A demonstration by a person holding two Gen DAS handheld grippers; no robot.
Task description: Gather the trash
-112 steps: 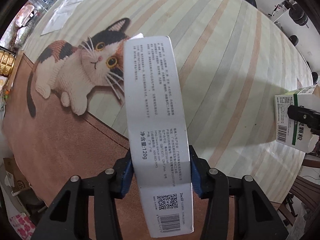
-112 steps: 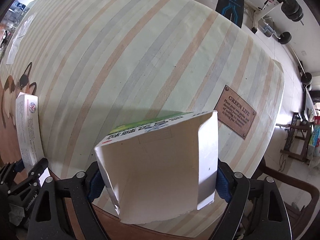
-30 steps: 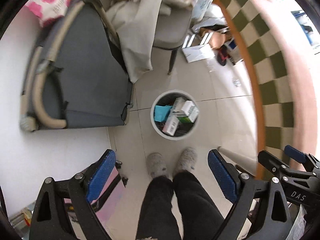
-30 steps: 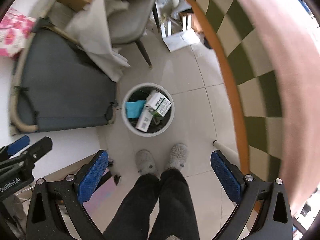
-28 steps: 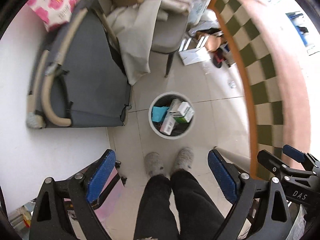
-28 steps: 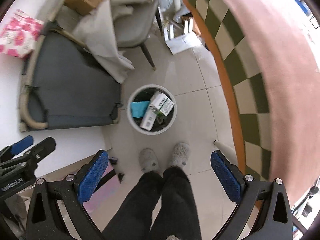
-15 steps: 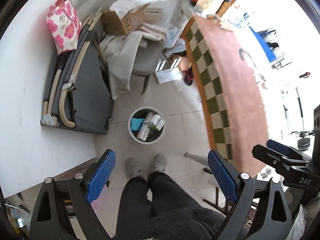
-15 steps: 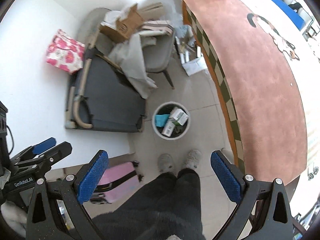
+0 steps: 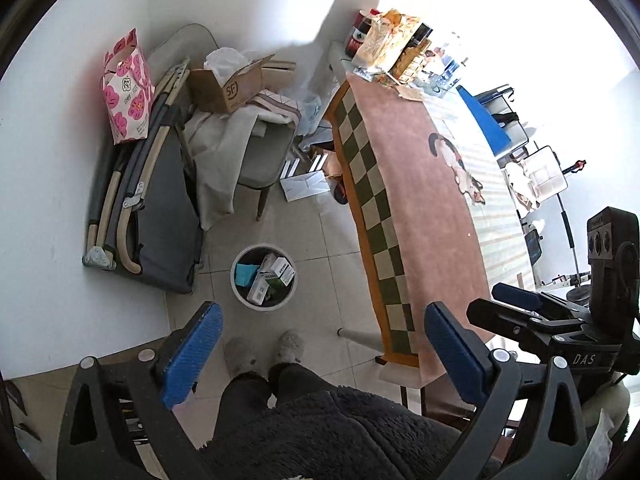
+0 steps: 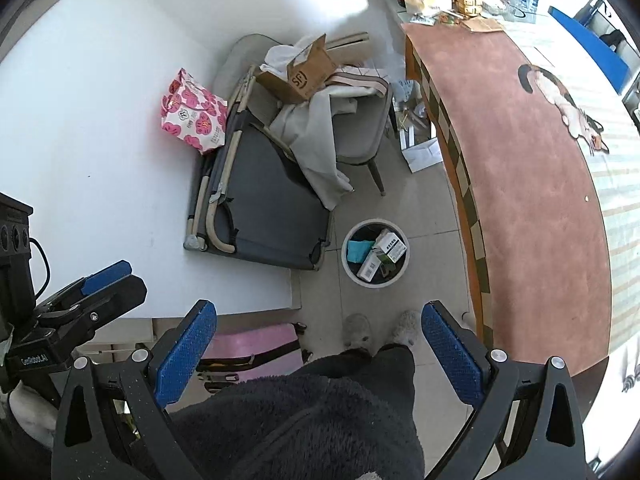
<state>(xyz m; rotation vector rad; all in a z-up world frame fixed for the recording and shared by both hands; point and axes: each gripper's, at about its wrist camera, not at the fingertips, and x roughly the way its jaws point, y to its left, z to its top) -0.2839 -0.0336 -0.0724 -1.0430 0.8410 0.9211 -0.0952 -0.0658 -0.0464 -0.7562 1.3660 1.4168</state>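
A round white trash bin (image 9: 240,296) stands on the tiled floor far below, also in the right wrist view (image 10: 400,276). Inside lie a white box with a barcode (image 9: 258,291), a green and white carton (image 9: 280,273) and a teal packet (image 9: 245,274). My left gripper (image 9: 320,354) is open and empty, high above the floor. My right gripper (image 10: 318,350) is open and empty too, beside the left one. The right gripper shows at the right edge of the left view (image 9: 520,304), and the left gripper at the left edge of the right view (image 10: 104,284).
A long table (image 9: 424,216) with a pink cat mat and checkered edge runs on the right. A grey chair draped with cloth (image 9: 260,152), a folded cot (image 9: 160,208), a cardboard box (image 9: 228,84) and a pink flowered bag (image 9: 126,88) crowd the wall. The person's slippered feet (image 9: 264,350) stand before the bin.
Both grippers held boxes over the table 3.7 s ago; these now lie in the bin. Over the last second both open grippers have risen, so the bin looks smaller.
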